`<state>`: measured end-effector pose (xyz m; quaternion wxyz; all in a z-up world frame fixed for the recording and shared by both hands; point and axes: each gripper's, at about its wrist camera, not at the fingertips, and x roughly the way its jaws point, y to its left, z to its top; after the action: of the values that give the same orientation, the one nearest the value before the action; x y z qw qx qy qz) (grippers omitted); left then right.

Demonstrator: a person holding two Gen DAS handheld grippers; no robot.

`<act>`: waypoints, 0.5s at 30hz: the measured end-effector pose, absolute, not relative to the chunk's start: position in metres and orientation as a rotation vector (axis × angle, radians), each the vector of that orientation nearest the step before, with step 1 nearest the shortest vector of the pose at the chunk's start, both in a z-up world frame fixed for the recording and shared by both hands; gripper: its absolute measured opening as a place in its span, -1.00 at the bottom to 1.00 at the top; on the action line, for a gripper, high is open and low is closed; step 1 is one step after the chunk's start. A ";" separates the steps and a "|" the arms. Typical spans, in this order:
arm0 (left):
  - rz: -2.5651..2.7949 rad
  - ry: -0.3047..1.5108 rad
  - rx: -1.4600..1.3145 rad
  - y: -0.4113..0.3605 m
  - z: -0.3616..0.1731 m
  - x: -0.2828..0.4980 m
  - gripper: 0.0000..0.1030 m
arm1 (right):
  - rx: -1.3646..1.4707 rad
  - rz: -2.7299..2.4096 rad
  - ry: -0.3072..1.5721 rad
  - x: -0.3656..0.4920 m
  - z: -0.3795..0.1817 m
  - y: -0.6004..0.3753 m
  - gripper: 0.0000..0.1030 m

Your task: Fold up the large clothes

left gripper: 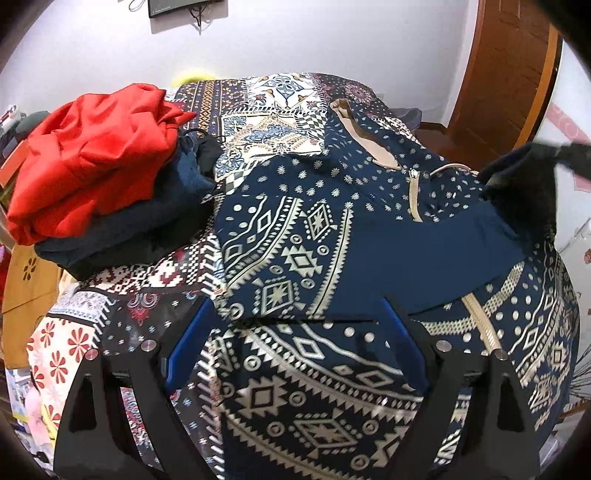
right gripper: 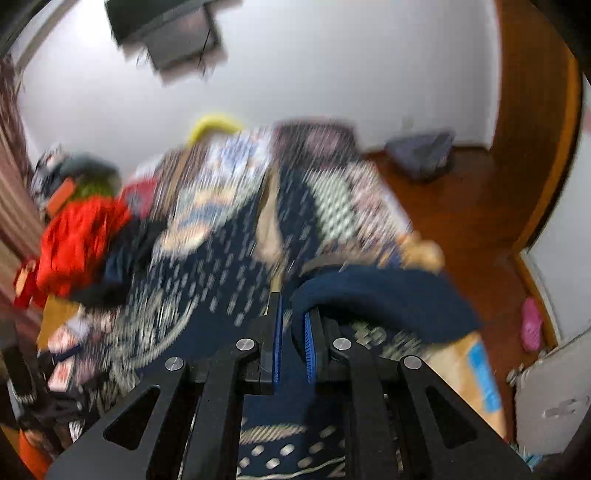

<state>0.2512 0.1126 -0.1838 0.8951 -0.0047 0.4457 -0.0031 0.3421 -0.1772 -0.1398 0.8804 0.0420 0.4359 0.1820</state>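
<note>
A big dark blue dress (left gripper: 332, 229) with cream shapes and dots lies spread on a bed. The bed has a patchwork cover (left gripper: 266, 107) with lots of colours. In the left wrist view the dress fills the middle and the low part of the picture, from about 12 o'clock down to 6 o'clock. One plain blue part of it is folded over the top, toward 3 o'clock.

The left gripper (left gripper: 295, 328) sits above the dress with its jaws wide apart — nothing is pinched between them. The blue pads (left gripper: 184, 343) show on the inside of the fingers.

At 9 to 10 o'clock there is a pile of clothes on the bed. A red garment (left gripper: 92, 155) is on top, and a dark navy garment (left gripper: 122, 229) lies under it.

The right wrist view is very blurry. The right gripper (right gripper: 293, 332) has its jaws squeezed close together, and a fold of the plain blue dress cloth (right gripper: 376, 299) is caught between them. That cloth curves up and away toward 2 o'clock. In the left wrist view the right gripper shows only as a dark blur at 3 o'clock, at the edge of the dress.

A wooden door (left gripper: 517, 74) stands at 1 o'clock — beside a white wall (left gripper: 332, 33).
</note>
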 end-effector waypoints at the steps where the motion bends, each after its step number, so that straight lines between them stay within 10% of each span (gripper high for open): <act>1: -0.008 0.924 -0.009 0.114 -0.183 0.248 0.74 | 0.085 0.393 0.944 0.341 -0.150 -0.170 -0.81; 15: -0.032 0.926 0.051 0.094 -0.174 0.243 0.74 | -0.061 0.451 1.153 0.302 -0.186 -0.155 -0.31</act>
<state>0.2434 0.0943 -0.1743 0.8944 0.0245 0.4464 -0.0154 0.3015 -0.1549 -0.1861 0.8140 -0.0287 0.5403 0.2112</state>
